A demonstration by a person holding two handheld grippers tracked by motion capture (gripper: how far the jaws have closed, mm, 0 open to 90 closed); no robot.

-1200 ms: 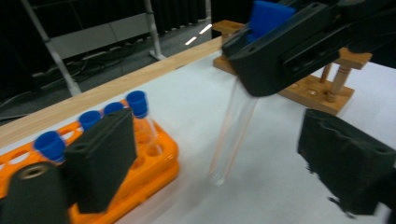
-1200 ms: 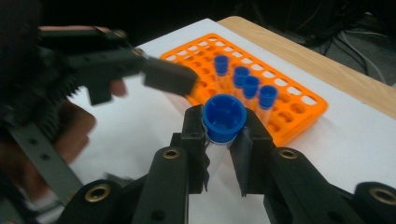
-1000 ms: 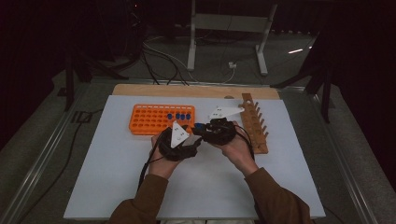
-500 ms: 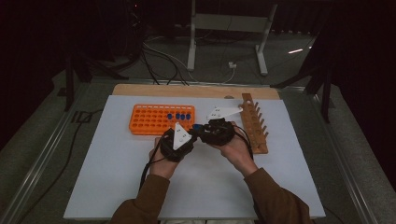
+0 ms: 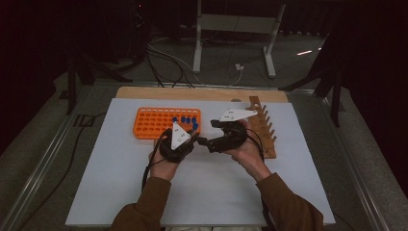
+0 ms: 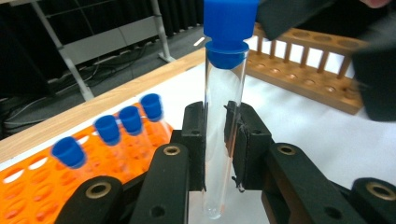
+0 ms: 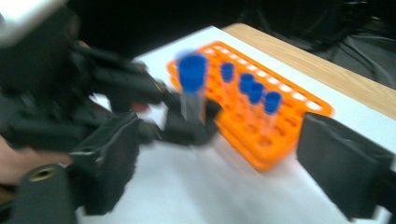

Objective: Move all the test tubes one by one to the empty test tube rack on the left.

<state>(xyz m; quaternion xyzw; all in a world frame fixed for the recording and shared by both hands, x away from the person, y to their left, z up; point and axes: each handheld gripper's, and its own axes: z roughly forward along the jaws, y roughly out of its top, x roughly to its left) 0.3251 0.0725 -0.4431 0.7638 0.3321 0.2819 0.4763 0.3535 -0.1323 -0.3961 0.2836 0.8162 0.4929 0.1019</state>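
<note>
A clear test tube (image 6: 219,121) with a blue cap (image 6: 229,33) stands upright in my left gripper (image 6: 217,140), which is shut on its glass. The same tube (image 7: 191,95) appears in the right gripper view, ahead of my right gripper (image 7: 224,163), whose jaws stand wide open. In the high view my left gripper (image 5: 191,138) and right gripper (image 5: 206,142) nearly meet tip to tip over the white board, just in front of the orange rack (image 5: 154,124). The right gripper's black jaws (image 6: 373,74) hang close beside the cap without touching it.
The orange rack (image 7: 299,100) holds several blue-capped tubes (image 7: 254,93) at its right end. A wooden rack (image 5: 263,127) with empty holes lies right of the hands. The white board (image 5: 110,183) rests on a wooden table edge (image 5: 192,92). Cables trail on the floor behind.
Both hands have shifted only slightly. The right gripper has drawn in closer to the capped tube held by the left gripper.
</note>
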